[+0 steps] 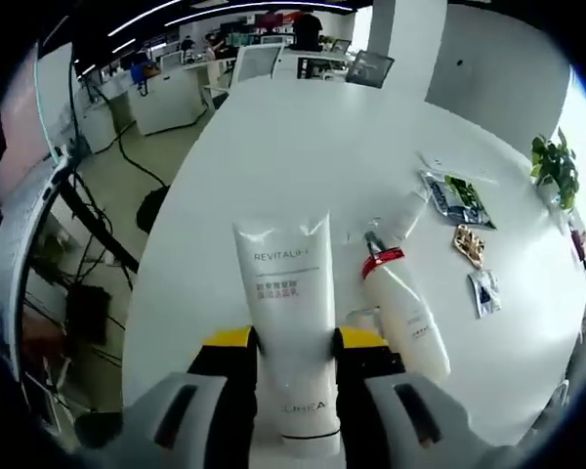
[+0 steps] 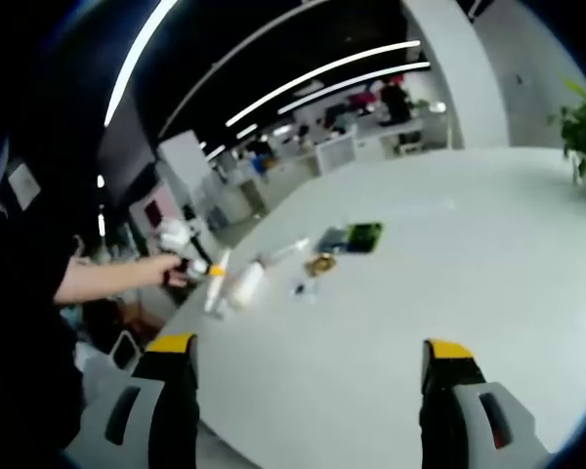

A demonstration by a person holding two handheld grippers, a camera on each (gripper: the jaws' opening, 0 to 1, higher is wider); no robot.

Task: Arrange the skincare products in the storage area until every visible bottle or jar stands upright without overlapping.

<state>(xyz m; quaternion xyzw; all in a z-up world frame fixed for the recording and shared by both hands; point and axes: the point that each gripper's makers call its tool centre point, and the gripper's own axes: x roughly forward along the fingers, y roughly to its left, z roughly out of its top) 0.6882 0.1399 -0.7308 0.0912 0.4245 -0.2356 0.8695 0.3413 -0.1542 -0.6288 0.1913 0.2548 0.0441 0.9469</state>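
Observation:
In the left gripper view my left gripper (image 1: 293, 357) is shut on a white Revitalift tube (image 1: 288, 322), held above the white table (image 1: 303, 166). To its right a white bottle with a red band (image 1: 402, 313) lies on its side. Behind that bottle lies a smaller white tube (image 1: 402, 217). In the right gripper view my right gripper (image 2: 308, 376) stands open above the table (image 2: 449, 293), nothing between its jaws. Far off to the left in that view, the left gripper (image 2: 181, 262) holds the tube (image 2: 216, 283) beside the lying bottle (image 2: 246, 283).
Sachets and small packets (image 1: 457, 200) lie at the table's right, including a green-and-dark one (image 2: 356, 236) and a brown one (image 1: 469, 244). A potted plant (image 1: 555, 168) stands at the far right edge. Desks and chairs (image 1: 259, 59) are beyond the table; cables lie on the floor at left.

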